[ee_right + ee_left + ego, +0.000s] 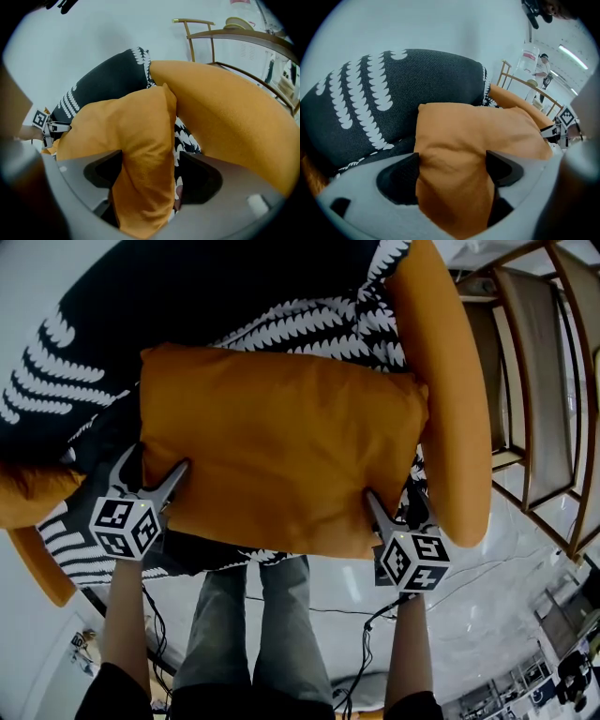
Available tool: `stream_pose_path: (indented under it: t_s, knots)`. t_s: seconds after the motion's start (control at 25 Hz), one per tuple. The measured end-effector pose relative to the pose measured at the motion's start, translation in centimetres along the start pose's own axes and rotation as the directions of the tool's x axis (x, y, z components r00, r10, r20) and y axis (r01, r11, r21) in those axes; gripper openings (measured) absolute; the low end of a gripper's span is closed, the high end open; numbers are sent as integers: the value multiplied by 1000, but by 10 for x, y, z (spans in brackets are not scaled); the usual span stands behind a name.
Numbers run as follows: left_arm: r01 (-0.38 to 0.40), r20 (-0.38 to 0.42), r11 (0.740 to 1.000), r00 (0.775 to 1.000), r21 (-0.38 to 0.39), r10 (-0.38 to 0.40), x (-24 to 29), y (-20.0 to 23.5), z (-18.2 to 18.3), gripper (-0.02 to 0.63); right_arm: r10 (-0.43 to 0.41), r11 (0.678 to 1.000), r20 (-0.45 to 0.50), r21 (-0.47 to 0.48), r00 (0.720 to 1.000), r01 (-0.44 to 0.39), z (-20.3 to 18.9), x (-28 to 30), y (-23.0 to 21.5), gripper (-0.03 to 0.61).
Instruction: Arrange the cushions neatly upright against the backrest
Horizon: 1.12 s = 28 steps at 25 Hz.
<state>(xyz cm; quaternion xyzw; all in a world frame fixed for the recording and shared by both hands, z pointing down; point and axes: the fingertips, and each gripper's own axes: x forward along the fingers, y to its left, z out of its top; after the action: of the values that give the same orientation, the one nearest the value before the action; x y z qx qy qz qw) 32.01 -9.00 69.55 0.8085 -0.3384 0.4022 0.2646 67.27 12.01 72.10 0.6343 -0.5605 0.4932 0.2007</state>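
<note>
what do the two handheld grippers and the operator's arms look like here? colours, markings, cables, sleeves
Both look alike. The left gripper and right gripper have light grey bodies, tapering jaws with black pads, and each carries a white cube with black square markers. Thin black cables hang beneath. The person wears short black sleeves and grey trousers.

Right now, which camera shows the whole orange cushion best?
The head view: the orange cushion shows almost whole there, edge to edge. The left and right gripper views each show only one end of it, close up.
</note>
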Motion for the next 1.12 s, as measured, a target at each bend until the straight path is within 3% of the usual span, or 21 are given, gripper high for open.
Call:
stream_pose_path:
  t_s: [0.16,0.28,0.4,0.64,0.76,0.92,1.12]
  knots:
    - [-4,-7,1000,1000,-14,4,4,6,-4,470,20,1000,-26,9,999,-20,-3,7,0,388]
    - [1,-16,997,1000,-75,-2,9,14,-11,518,28,1000,-36,10,999,-28,-5,12,1,388]
    - [43,-19,985,999,-164,-46,14,21,-16,553,34,999,-48,19,998,-33,-3,14,4,388]
    - [125,-23,976,991,-180,-131,24,20,-12,551,27,1000,-71,-14,997,-28,3,18,10,350]
    - [162,-32,968,985,-190,-171,23,14,-13,510,19,1000,-70,-10,997,-19,3,16,12,338]
    - [198,-56,967,976,-161,-210,15,4,-16,386,-12,999,-82,-31,997,9,1,12,20,287]
    - [158,-27,985,987,-69,-160,-2,-5,-9,257,-64,993,-65,-99,996,57,6,1,32,215]
